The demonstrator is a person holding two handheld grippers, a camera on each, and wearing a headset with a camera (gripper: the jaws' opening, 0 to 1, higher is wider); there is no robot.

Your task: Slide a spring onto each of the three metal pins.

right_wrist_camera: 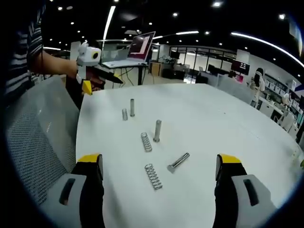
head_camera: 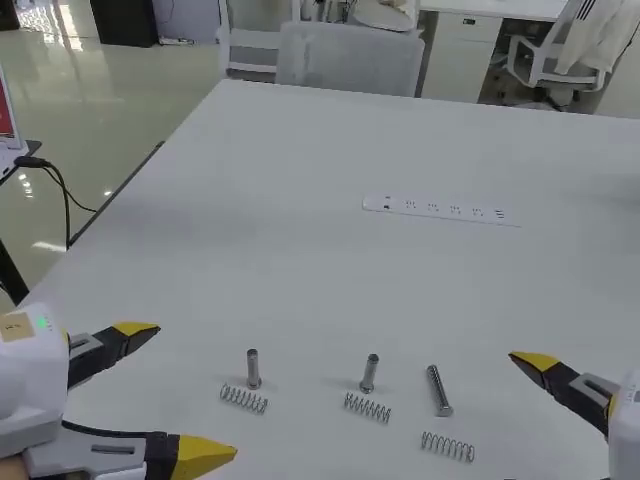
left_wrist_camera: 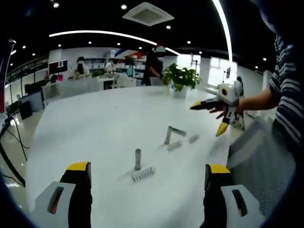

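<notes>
Hanging low over the white counter, the left tongs sit at the near left corner. Their yellow tips are spread wide apart and they hold nothing.

Next comes the left pin. It stands straight up on the counter. The left spring lies flat just in front of it, close to its foot but not on it.

The middle pin stands up too. The middle spring lies flat just in front of it.

The right pin is not standing. It lies on its side. The right spring lies a little nearer to the person, apart from the pin.

No spring is on a pin.

The right tongs are at the near right side. In the right gripper view, their yellow tips are wide apart and they hold nothing as well.

Far back on the counter lies a long white power strip. A grey chair stands at the far edge.
</notes>
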